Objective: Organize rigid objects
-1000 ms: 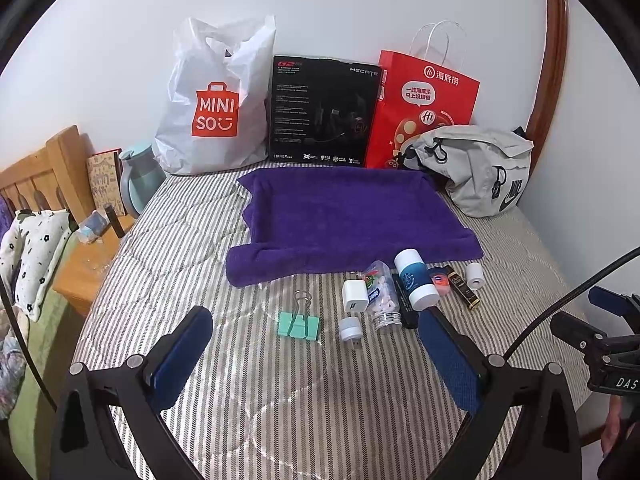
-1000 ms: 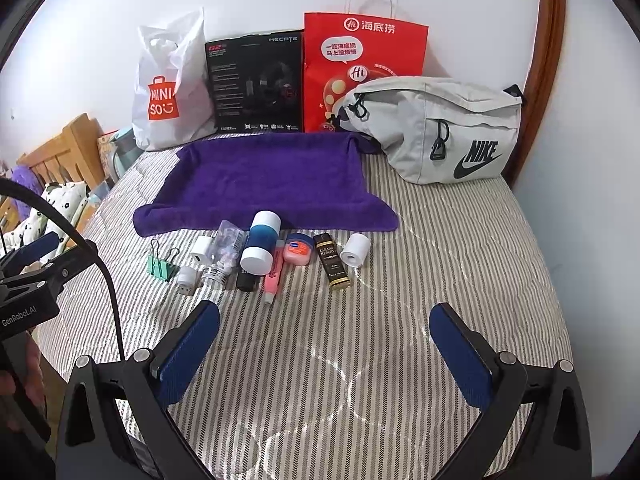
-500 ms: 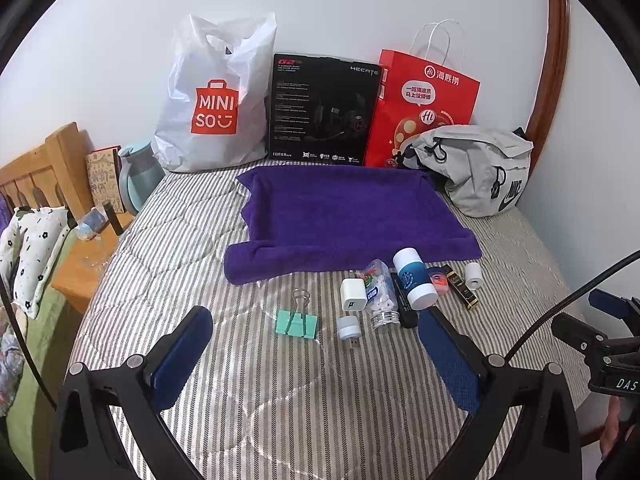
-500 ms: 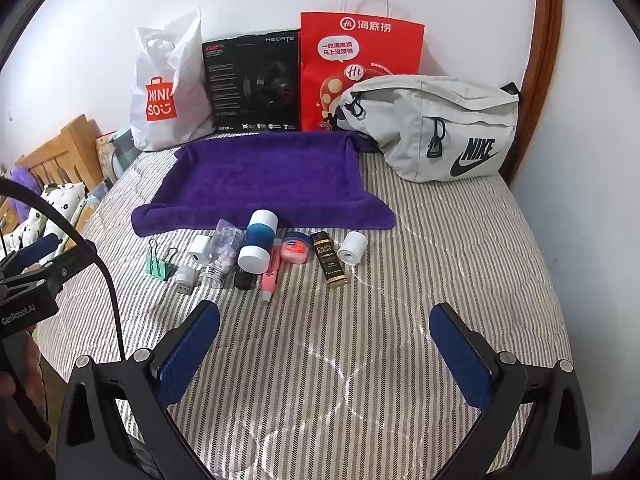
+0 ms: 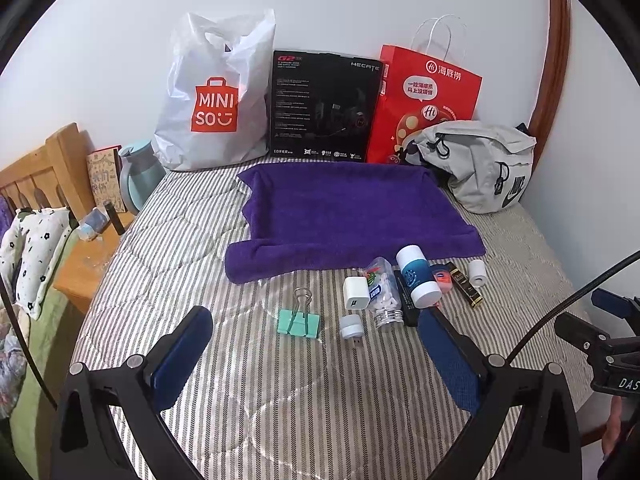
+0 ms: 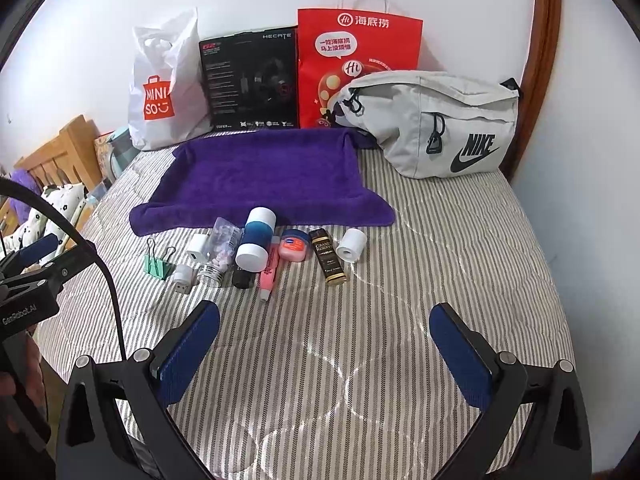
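**Over the striped bed, both grippers empty**

Nearest the cameras, the left gripper [image 5: 316,344] and right gripper [image 6: 324,336] hung wide apart, holding nothing. Beyond their fingertips lay the green binder clip [image 5: 299,322], white charger [image 5: 355,293] and blue-white bottle [image 6: 254,244], then the purple towel [image 6: 264,176].

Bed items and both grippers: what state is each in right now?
Left gripper: open, empty.
Right gripper: open, empty.
Purple towel: spread flat, nothing on it.
Binder clip: closed, handles up.
Clear bottle: lying down, capped.
Blue-and-white cylinder: lying down.
Grey waist bag: zipped.
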Motion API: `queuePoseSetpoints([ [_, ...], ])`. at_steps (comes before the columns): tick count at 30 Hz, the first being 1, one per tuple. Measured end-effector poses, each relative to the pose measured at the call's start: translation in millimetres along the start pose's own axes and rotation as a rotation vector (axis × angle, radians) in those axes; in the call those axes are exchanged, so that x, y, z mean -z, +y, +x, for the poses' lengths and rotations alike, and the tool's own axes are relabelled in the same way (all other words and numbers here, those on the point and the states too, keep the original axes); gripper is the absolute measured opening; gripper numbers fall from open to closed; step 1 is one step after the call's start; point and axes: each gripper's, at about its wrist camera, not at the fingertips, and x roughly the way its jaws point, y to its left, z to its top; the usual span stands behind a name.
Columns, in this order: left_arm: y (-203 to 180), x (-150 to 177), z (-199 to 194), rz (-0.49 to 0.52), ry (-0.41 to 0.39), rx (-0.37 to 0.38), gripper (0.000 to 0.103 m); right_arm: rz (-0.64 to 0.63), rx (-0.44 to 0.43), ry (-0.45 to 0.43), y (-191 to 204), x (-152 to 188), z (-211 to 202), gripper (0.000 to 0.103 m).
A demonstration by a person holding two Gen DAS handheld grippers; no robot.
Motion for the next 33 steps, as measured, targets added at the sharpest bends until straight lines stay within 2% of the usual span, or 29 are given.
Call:
queuePoseSetpoints([
  [7, 7, -1, 15, -0.019, 0.031, -0.027, 0.103, 0.001, -0.010, 0.016, -5, -2, 14, 0.103],
  [16, 24, 5, 55, -0.061, 0.097, -0.050, 0.103, 0.018, -0.005, 0.070, -19, -5, 48, 0.103],
  [19, 24, 10, 73, -0.031, 0.113, -0.063, 0.103, 0.028, 0.006, 0.100, -26, -4, 63, 0.103],
  [23, 23, 21, 99, 0.069, 0.133, -0.088, 0.102, 0.032, 0.027, 0.135, -34, -2, 82, 0.103],
  [28, 20, 28, 126, 0.122, 0.188, -0.051, 0.099, 0.050, 0.040, 0.180, -42, 3, 107, 0.103],
  [33, 19, 31, 142, 0.152, 0.213, -0.049, 0.090, 0.090, 0.013, 0.200, -52, 3, 133, 0.103],
])
